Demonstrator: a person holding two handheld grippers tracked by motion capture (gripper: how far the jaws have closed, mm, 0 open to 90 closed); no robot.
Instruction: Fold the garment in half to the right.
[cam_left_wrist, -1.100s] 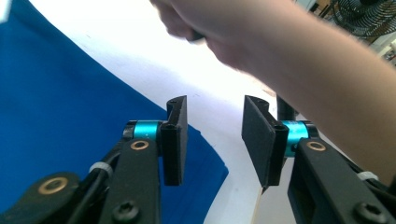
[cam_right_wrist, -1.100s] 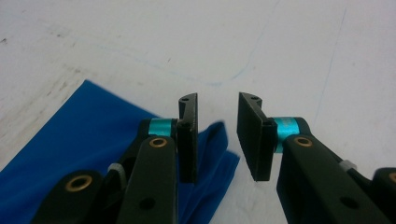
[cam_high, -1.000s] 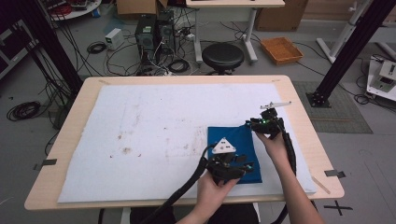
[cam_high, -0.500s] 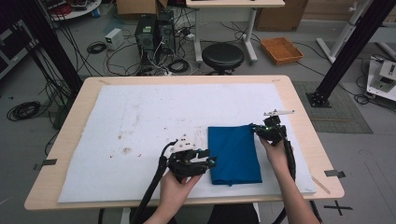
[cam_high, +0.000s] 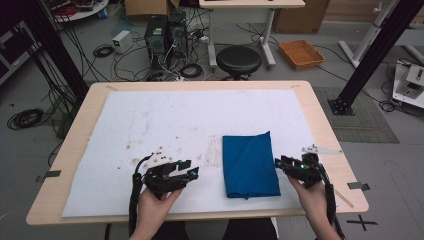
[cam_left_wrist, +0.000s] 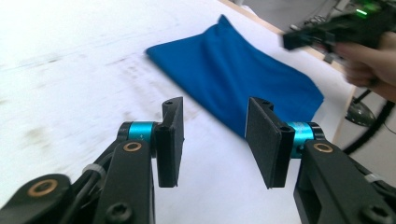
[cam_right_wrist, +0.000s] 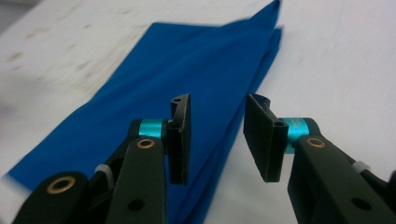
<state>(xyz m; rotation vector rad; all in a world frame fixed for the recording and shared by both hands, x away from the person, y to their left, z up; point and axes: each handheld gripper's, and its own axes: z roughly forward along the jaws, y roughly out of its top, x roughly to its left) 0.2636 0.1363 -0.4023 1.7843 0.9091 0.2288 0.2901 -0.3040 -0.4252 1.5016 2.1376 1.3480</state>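
The left black two-jaw gripper stands open and empty, low and left of middle; the right black two-jaw gripper, low right, has just been opening, nothing between its jaws. Between them lies the soft blue folded cloth, a neat rectangle on the stained white table cover. I think the fold looks done; next, another fold or lifting it away.

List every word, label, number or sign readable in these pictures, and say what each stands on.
None can be read.
The blue cloth is plain, with no label showing.
The white table cover bears stains, no writing.
The black cross of tape on the floor is a mark, not text.
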